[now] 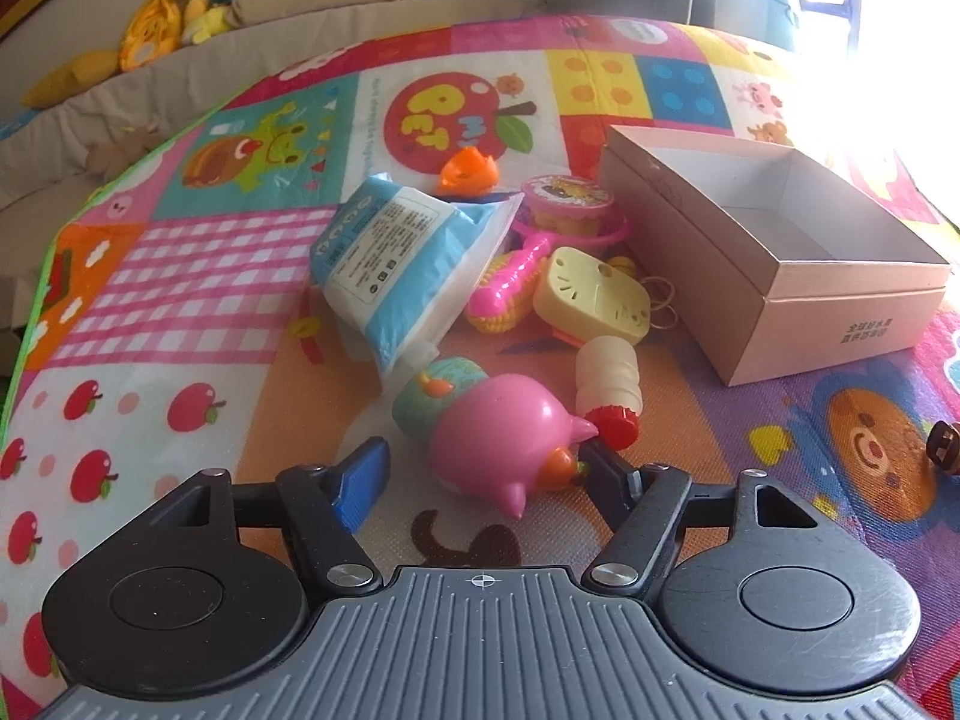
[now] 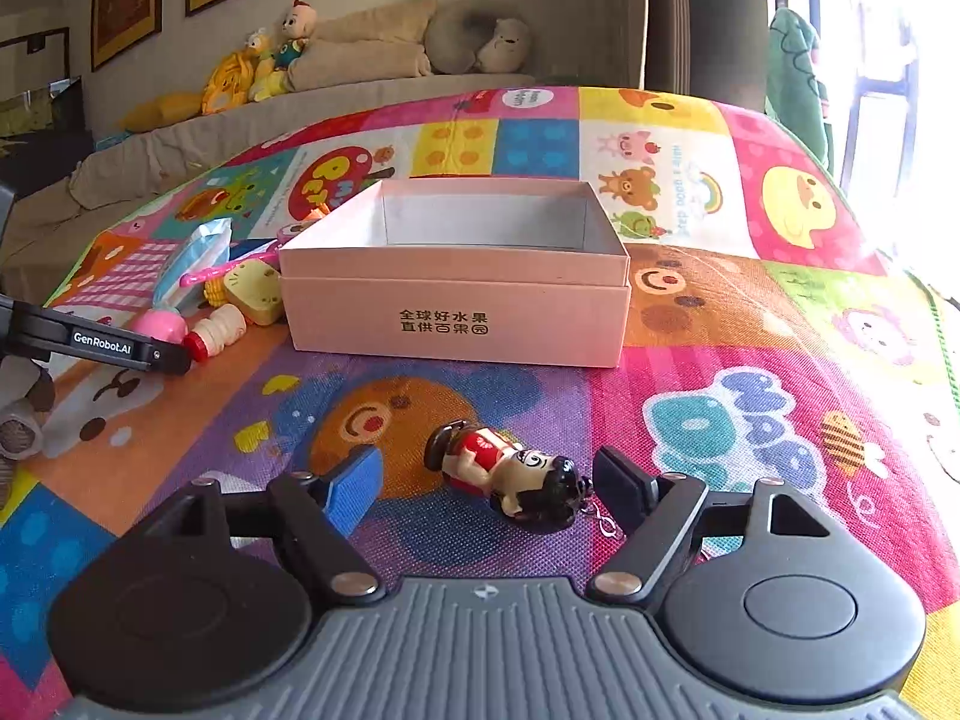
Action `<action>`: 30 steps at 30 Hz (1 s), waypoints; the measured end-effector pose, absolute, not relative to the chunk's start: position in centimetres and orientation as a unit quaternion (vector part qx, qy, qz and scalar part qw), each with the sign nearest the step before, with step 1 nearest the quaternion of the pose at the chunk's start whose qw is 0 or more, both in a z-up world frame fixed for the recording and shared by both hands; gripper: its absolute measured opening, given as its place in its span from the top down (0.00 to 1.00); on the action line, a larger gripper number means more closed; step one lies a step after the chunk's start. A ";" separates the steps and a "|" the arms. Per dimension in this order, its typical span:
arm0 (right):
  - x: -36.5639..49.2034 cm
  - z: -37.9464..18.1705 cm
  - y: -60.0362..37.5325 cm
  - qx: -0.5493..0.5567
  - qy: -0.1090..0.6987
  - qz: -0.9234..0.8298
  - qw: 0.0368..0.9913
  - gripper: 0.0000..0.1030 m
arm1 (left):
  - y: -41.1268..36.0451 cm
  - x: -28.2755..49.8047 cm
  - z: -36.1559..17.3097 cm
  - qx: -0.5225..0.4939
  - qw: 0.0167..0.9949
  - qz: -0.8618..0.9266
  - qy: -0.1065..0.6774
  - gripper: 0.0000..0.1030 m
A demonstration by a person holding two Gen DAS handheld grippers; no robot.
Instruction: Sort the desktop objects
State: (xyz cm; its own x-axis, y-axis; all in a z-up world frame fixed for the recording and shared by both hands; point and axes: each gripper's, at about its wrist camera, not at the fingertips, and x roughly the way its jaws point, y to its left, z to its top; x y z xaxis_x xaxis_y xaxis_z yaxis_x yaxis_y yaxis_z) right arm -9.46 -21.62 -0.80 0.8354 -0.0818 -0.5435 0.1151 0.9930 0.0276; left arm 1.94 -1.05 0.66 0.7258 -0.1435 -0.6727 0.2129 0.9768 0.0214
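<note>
Left gripper (image 1: 480,474) low over the play mat (image 1: 180,276), jaws spread wide, gripping nothing; a pink pig toy (image 1: 498,444) lies on its side between the fingers, its right ear near the right finger, no clear contact. Just beyond the pig: a white bottle with red cap (image 1: 609,390), a yellow cat-face toy (image 1: 591,294), a pink and yellow brush (image 1: 510,288), a blue-and-white wipes pack (image 1: 396,252) tilted against the pile, a pink-lidded cup (image 1: 567,204), an orange piece (image 1: 468,171). The pink box (image 1: 840,324) sits open-topped to the right of the pile, nothing visible inside. Right gripper (image 2: 489,489) also spread wide and empty, low over the mat in front of the box (image 2: 456,312); a black-haired doll keychain (image 2: 510,474) lies flat between the fingers, head toward the right finger, chain trailing beside it. Plush toys (image 2: 264,66) on the sofa behind.
</note>
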 end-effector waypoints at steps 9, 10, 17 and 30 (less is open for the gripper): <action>-9.8 -0.8 -21.6 0.034 0.275 -0.051 0.960 0.12 | -1.5 -0.3 1.5 0.052 0.930 -0.114 0.346 0.46; -9.7 -0.8 -21.5 0.032 0.277 -0.050 0.959 0.12 | -1.6 -1.1 1.7 0.048 0.927 -0.128 0.348 0.46; -6.0 5.4 -18.4 0.002 0.282 0.050 0.958 0.12 | -1.2 -5.5 2.2 0.044 0.918 -0.206 0.337 0.17; 25.5 7.6 -7.6 0.014 0.432 0.082 0.898 0.23 | 10.8 -1.3 5.0 -0.091 0.951 -0.089 0.283 0.03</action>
State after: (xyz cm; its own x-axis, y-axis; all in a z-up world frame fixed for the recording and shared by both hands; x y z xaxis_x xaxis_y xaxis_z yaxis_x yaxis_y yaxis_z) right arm 25.49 -7.63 7.56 0.6129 0.1589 -0.7740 -0.1342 0.9863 0.0962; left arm -1.32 10.81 4.97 0.8240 -0.2207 -0.5218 0.1176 0.9676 -0.2236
